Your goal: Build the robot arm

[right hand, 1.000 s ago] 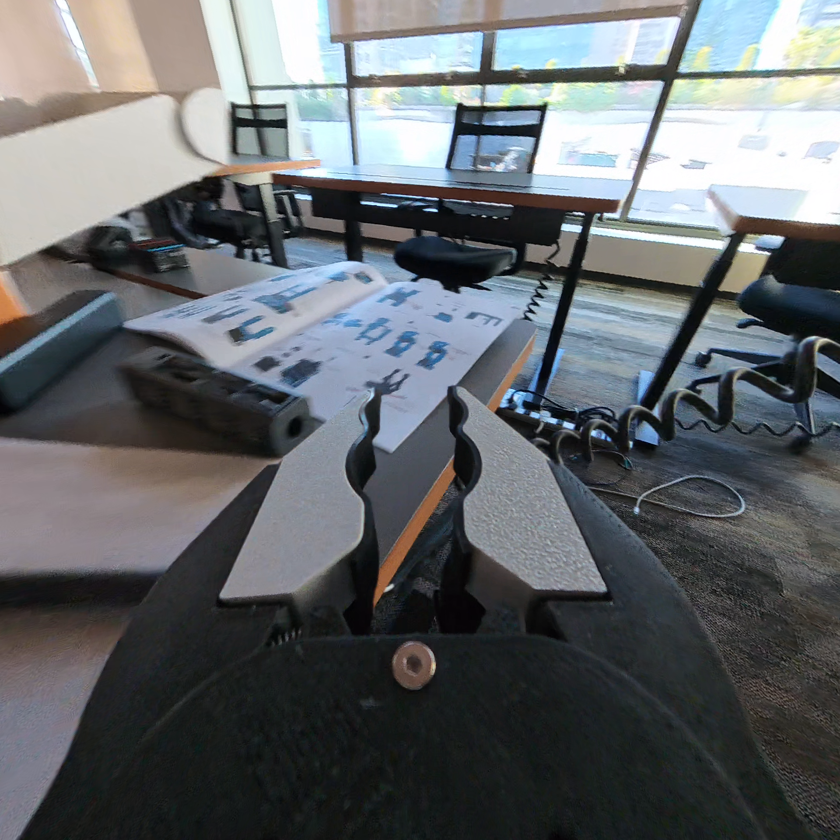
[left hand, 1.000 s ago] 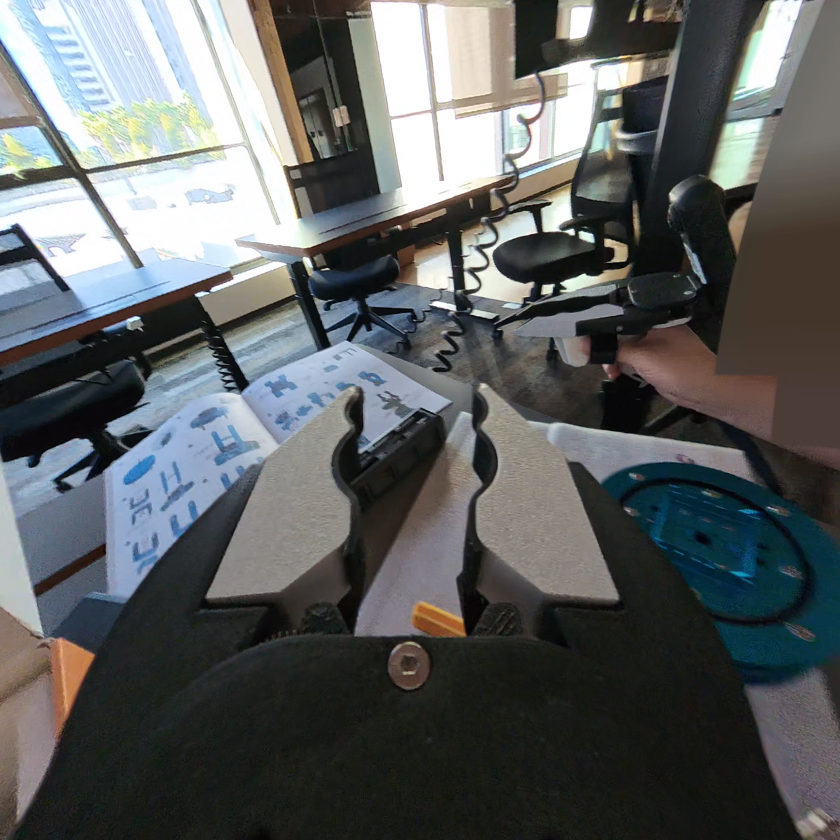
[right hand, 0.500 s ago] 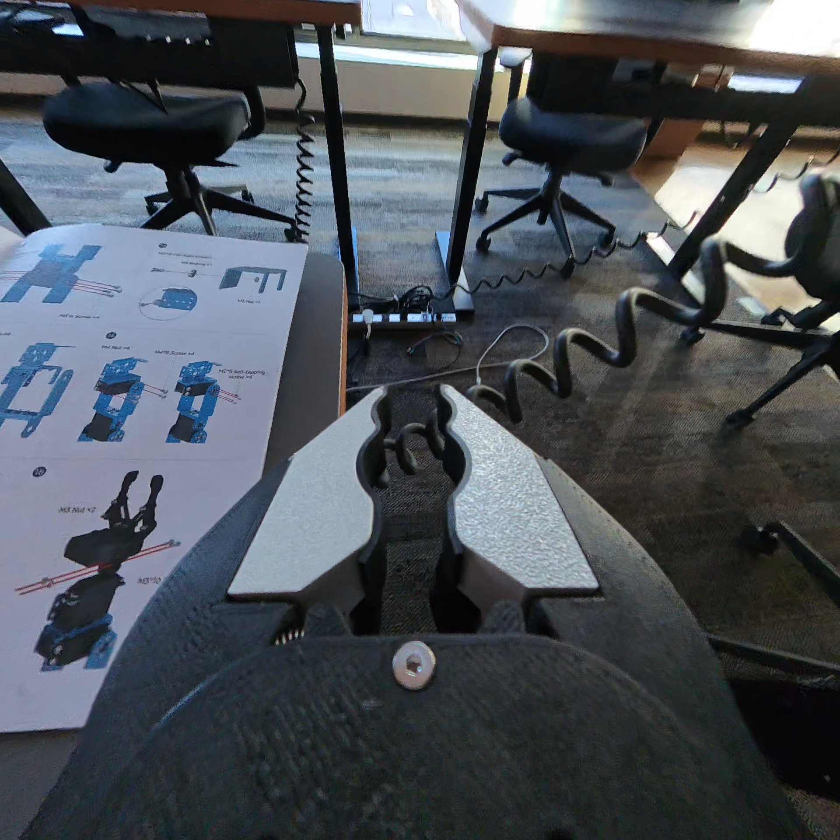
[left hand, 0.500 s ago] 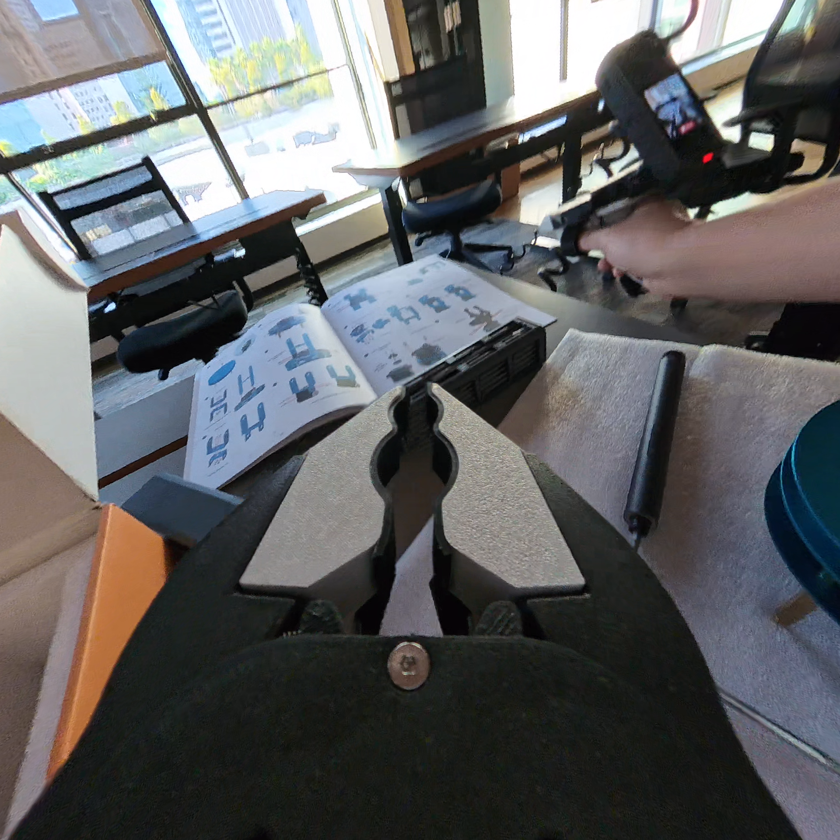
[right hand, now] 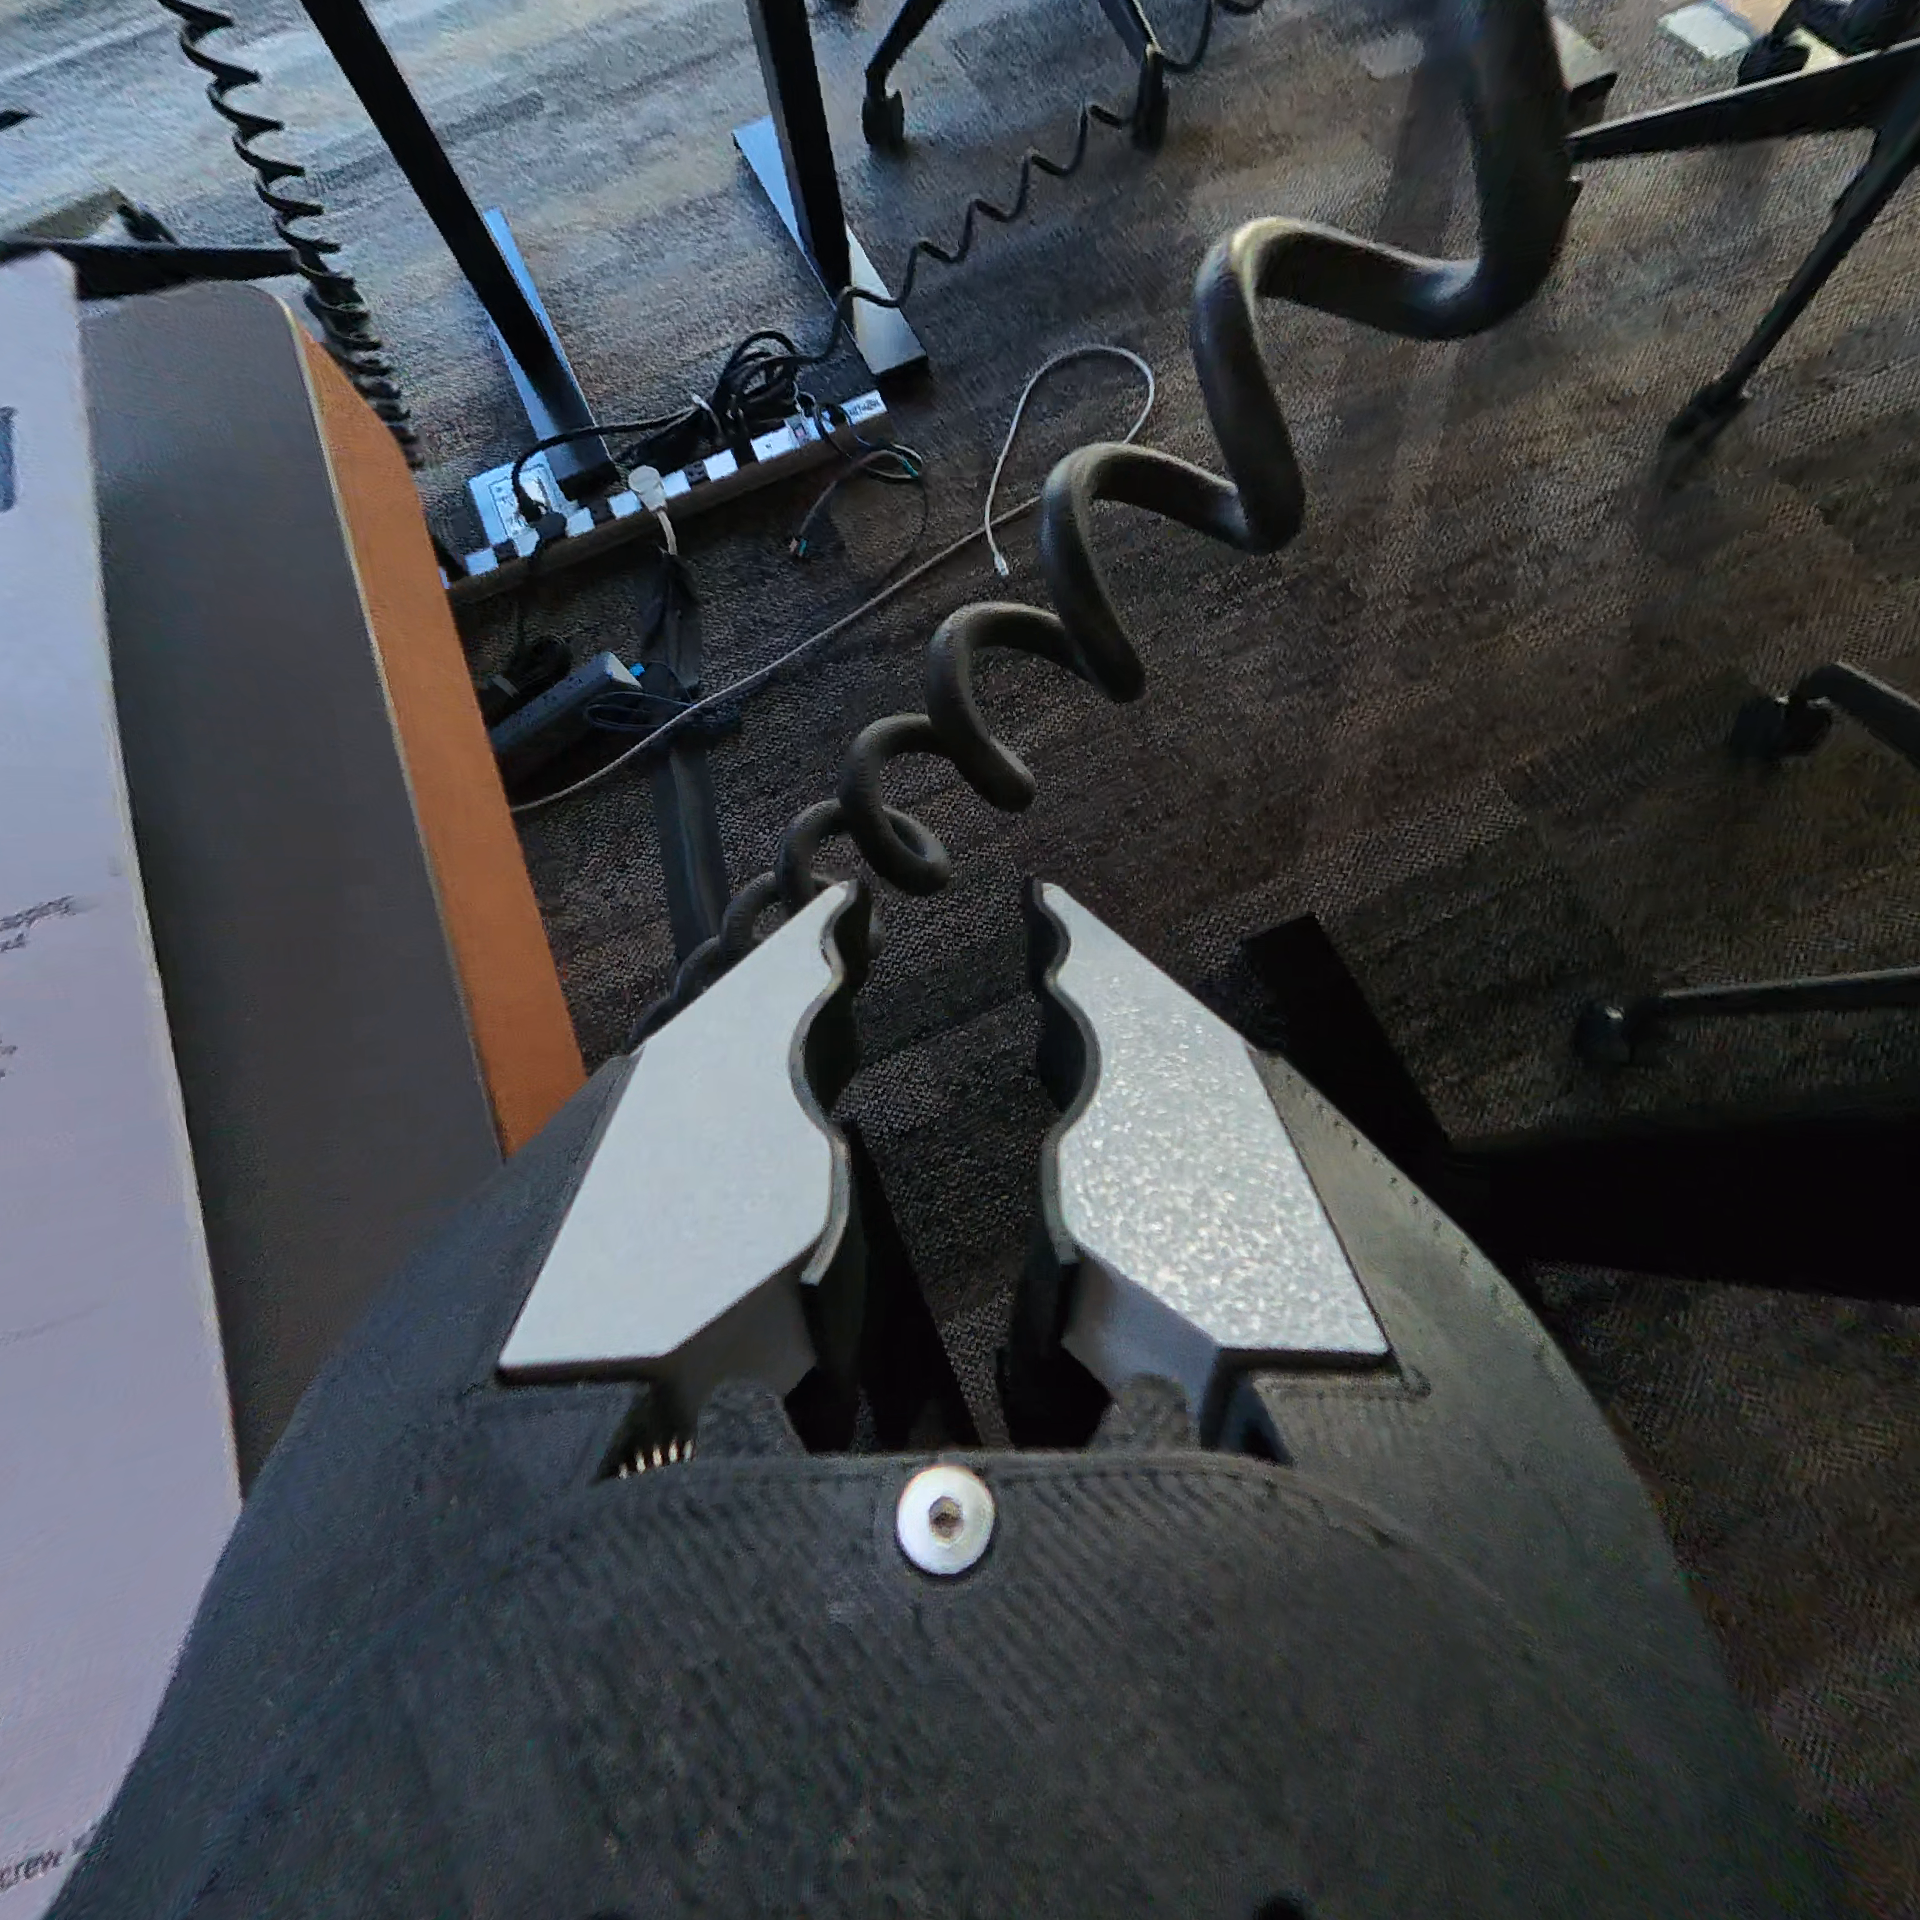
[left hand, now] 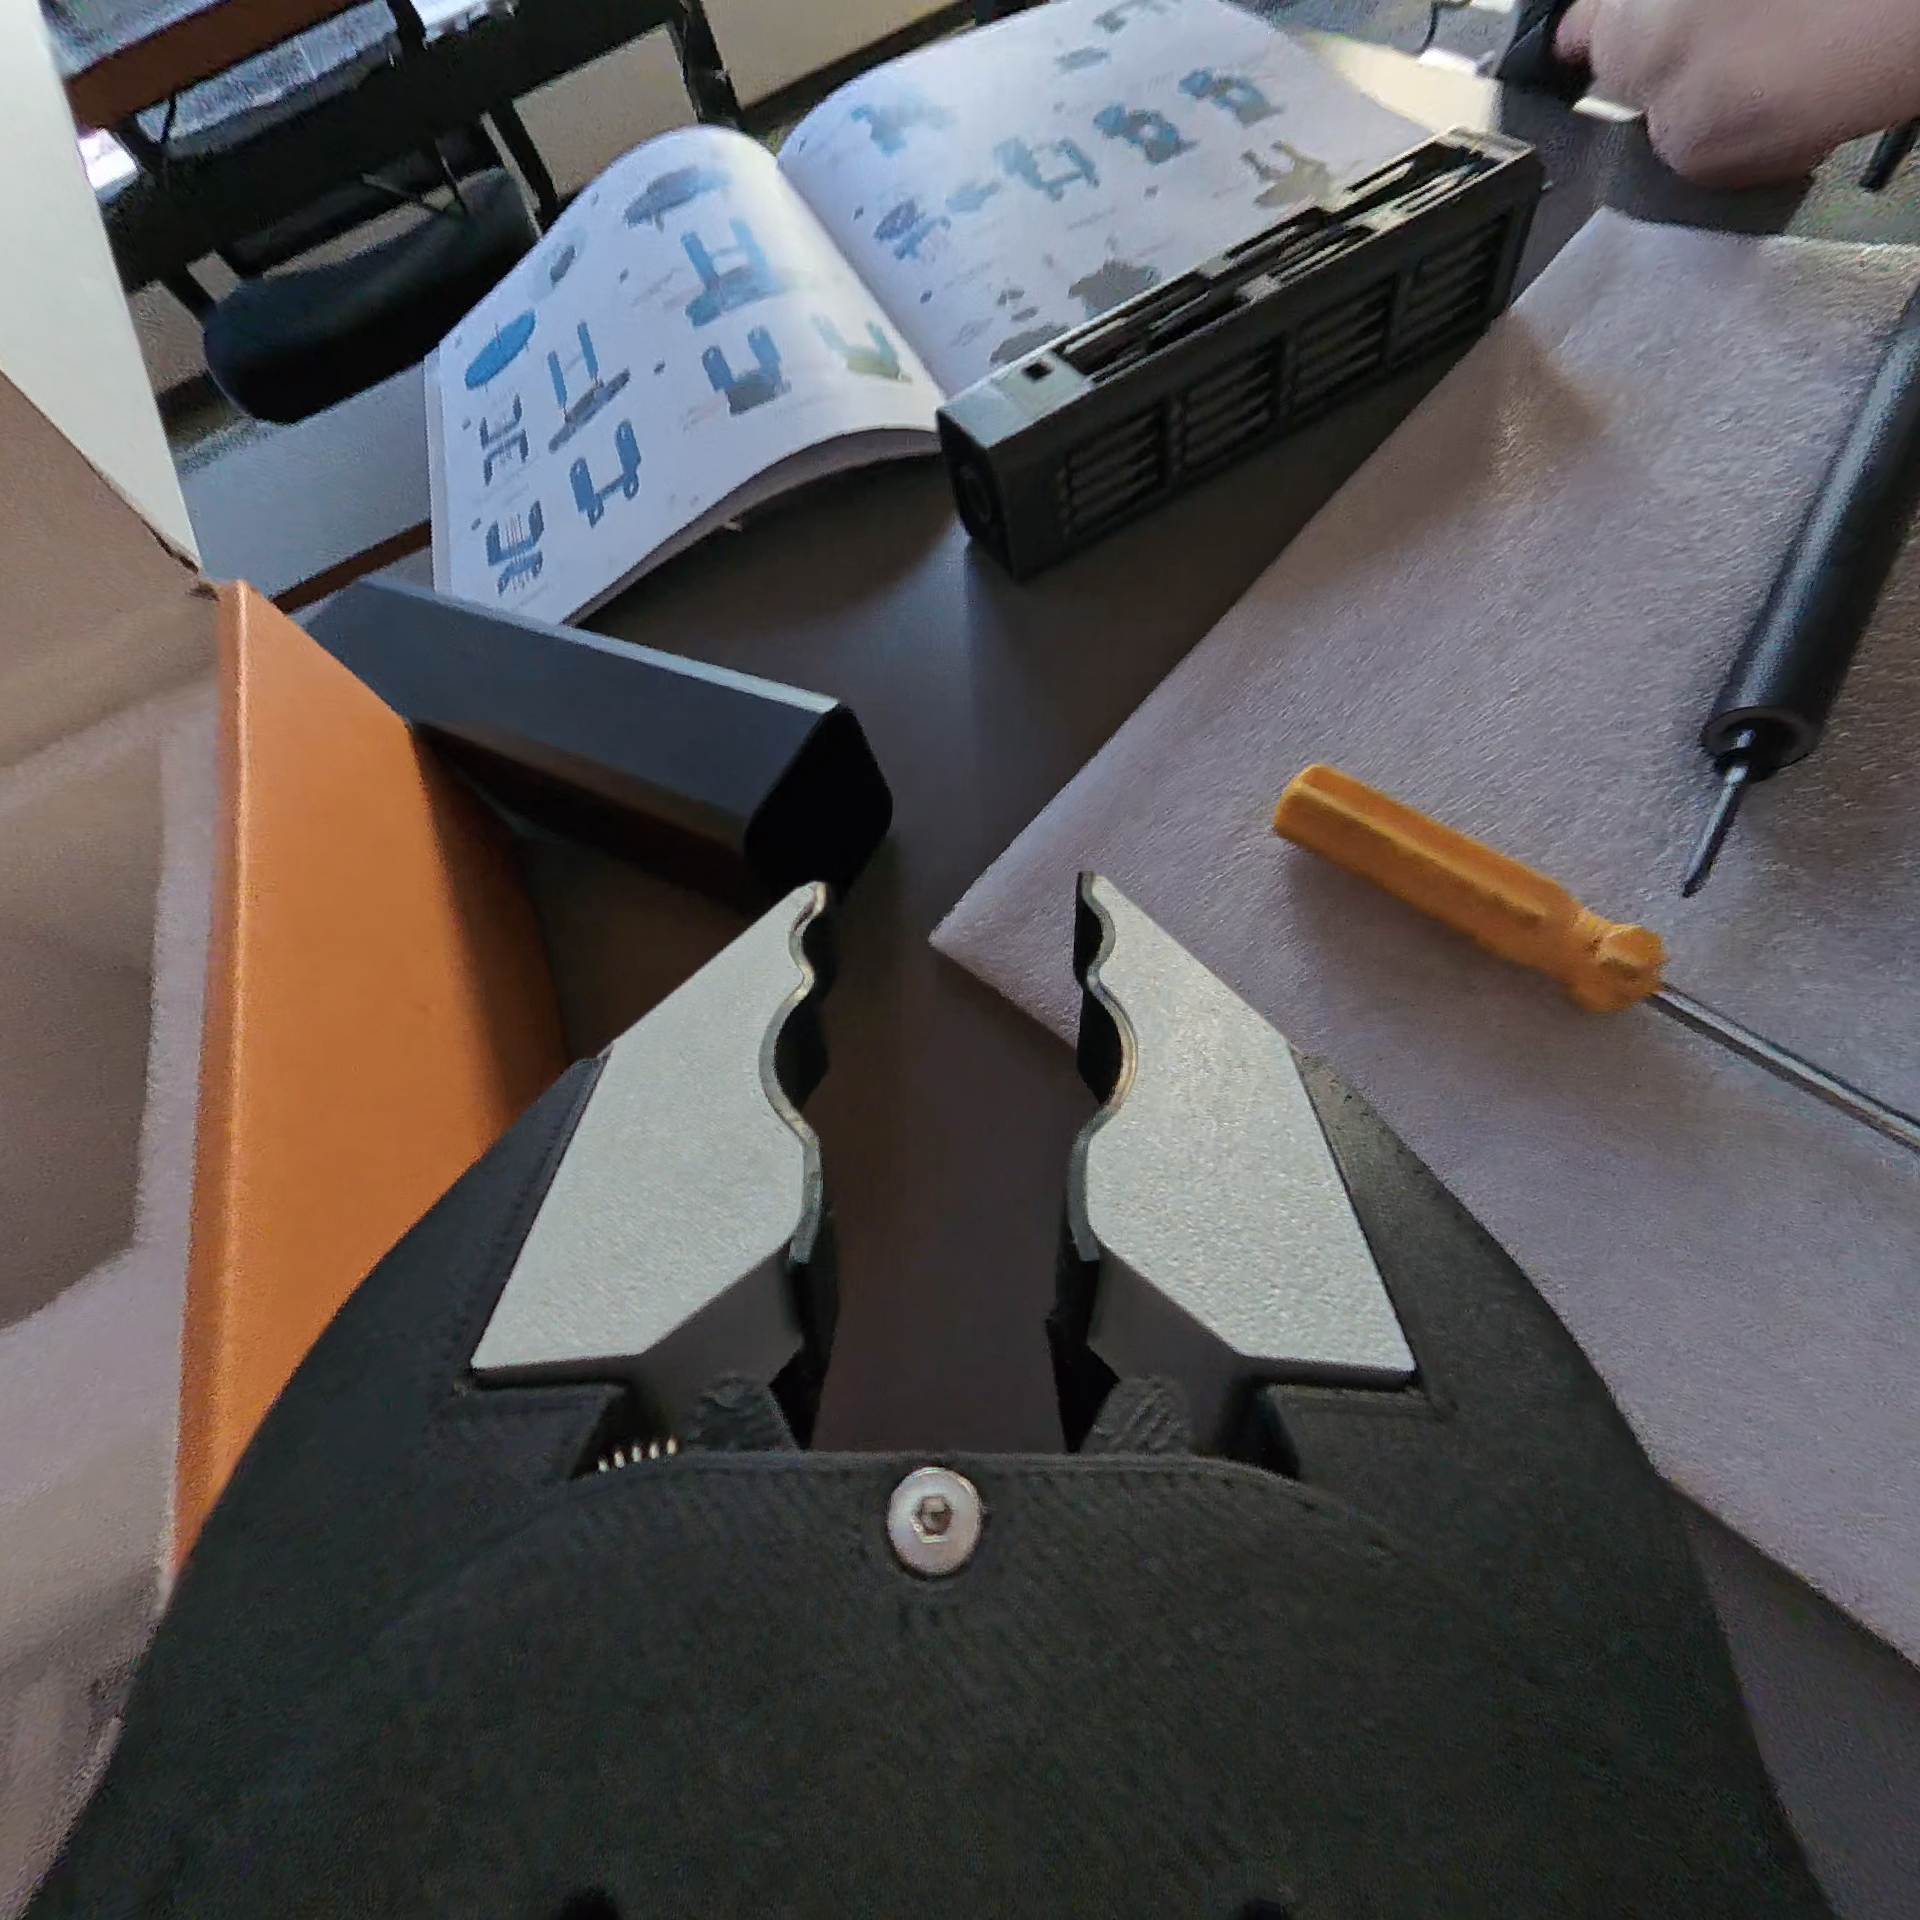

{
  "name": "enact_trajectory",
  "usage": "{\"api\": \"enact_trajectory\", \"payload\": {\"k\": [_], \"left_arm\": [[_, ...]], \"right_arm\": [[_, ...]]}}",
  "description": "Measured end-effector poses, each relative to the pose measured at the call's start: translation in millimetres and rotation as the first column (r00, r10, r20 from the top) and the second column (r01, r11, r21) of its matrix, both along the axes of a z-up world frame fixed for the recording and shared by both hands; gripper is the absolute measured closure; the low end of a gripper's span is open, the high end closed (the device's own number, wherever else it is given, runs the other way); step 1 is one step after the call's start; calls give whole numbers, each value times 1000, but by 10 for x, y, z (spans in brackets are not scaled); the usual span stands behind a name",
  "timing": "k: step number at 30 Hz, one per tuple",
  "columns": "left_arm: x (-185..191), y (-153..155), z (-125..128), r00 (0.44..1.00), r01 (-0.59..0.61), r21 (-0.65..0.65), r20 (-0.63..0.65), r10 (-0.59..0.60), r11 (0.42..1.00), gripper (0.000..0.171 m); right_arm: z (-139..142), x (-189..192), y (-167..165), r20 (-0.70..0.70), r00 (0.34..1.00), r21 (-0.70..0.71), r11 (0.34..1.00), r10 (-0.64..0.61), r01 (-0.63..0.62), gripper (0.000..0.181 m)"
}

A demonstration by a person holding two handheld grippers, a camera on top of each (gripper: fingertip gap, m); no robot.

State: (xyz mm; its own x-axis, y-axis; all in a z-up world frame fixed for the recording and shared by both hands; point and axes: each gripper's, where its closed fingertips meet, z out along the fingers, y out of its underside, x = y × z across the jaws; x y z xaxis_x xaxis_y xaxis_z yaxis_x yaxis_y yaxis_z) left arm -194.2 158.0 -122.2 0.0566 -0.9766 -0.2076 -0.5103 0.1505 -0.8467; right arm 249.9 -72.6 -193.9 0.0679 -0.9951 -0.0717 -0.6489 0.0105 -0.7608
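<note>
My left gripper is open and empty, low over the dark table. Its left fingertip is beside the end of a black rectangular sleeve; its right fingertip is at the corner of a grey mat. On the mat lie an orange-handled screwdriver and a black screwdriver. A black slotted case lies by an open manual. My right gripper is open and empty, past the table's edge, over the carpet beside a black coiled cable.
An orange box with tan flaps stands at the left. A person's hand is at the far right of the table. On the carpet lie a power strip with cords, desk legs and chair bases. The grippers' ends are close to 50 cm from one another. To the orange-handled screwdriver: left tips about 7 cm, right tips about 45 cm. The black slotted case sits 15 cm or so from the ends of my left fingers.
My left gripper has tilted down toward the table and opened wide. My right gripper has opened a little and tipped further down, off the manual toward the floor.
</note>
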Motion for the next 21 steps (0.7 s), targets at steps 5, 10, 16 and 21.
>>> {"api": "enact_trajectory", "payload": {"k": [5,10,16,21], "left_arm": [[12,41,-143,996,-27,-14,-82,26,1000,117],[18,92,-271,986,-68,-114,-157,50,991,107],[29,74,-314,984,-63,-189,-177,29,980,108],[36,53,-317,984,-51,-189,-178,17,981,113]], "right_arm": [[19,65,35,11,1000,-135,990,27,-26,167],[-163,51,-21,-111,994,-173,985,-17,-3,167],[-193,68,-21,-131,991,-217,976,-14,-15,178],[-223,72,2,-156,988,-214,976,-11,-23,181]]}}
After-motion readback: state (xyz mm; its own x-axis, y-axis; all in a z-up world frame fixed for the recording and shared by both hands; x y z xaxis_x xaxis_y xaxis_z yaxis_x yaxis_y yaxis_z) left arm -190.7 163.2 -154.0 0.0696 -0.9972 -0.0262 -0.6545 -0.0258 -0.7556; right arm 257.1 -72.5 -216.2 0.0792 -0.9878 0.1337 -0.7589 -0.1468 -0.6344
